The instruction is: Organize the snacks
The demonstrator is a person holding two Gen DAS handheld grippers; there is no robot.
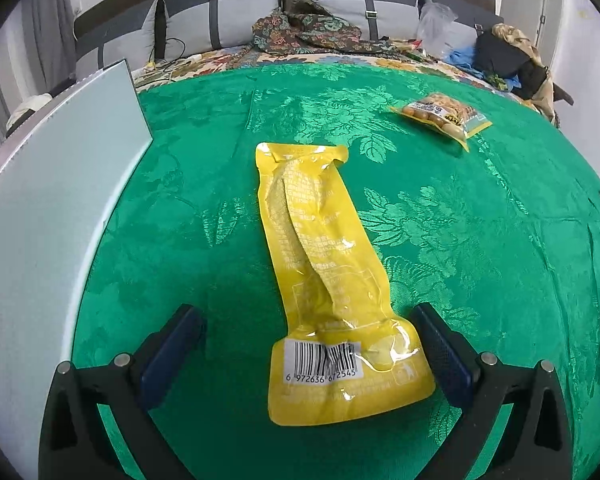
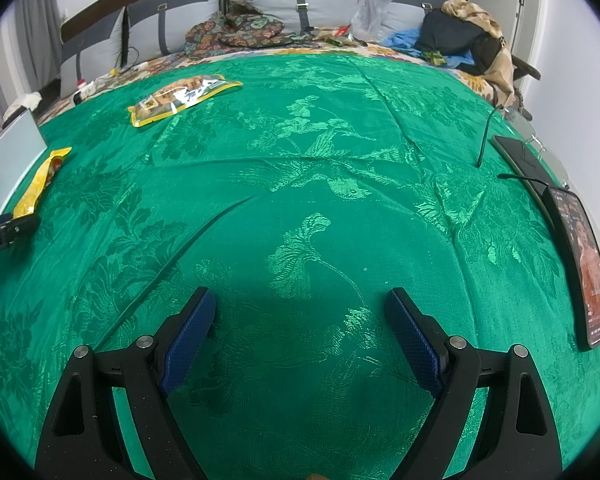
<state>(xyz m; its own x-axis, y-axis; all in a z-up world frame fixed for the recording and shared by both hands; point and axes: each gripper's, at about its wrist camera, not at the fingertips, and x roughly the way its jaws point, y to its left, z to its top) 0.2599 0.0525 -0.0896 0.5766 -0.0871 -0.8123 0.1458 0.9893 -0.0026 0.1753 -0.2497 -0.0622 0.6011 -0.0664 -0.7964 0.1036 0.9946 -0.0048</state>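
A long yellow snack pouch [image 1: 324,272] with a barcode lies flat on the green cloth [image 1: 480,220]. My left gripper [image 1: 306,328] is open, its blue pads on either side of the pouch's barcode end, not closed on it. A clear-and-yellow bag of round snacks [image 1: 440,114] lies at the far right. In the right wrist view the pouch [image 2: 40,180] and the snack bag [image 2: 180,96] lie at the far left. My right gripper [image 2: 300,308] is open and empty above bare cloth. The left gripper's tip [image 2: 8,230] shows at the left edge.
A white box wall [image 1: 52,208] stands at the left of the cloth, also seen in the right wrist view [image 2: 8,160]. Two phones [image 2: 584,264] with cables lie along the right edge. Pillows, clothes and a plastic bag [image 2: 372,8] sit at the back.
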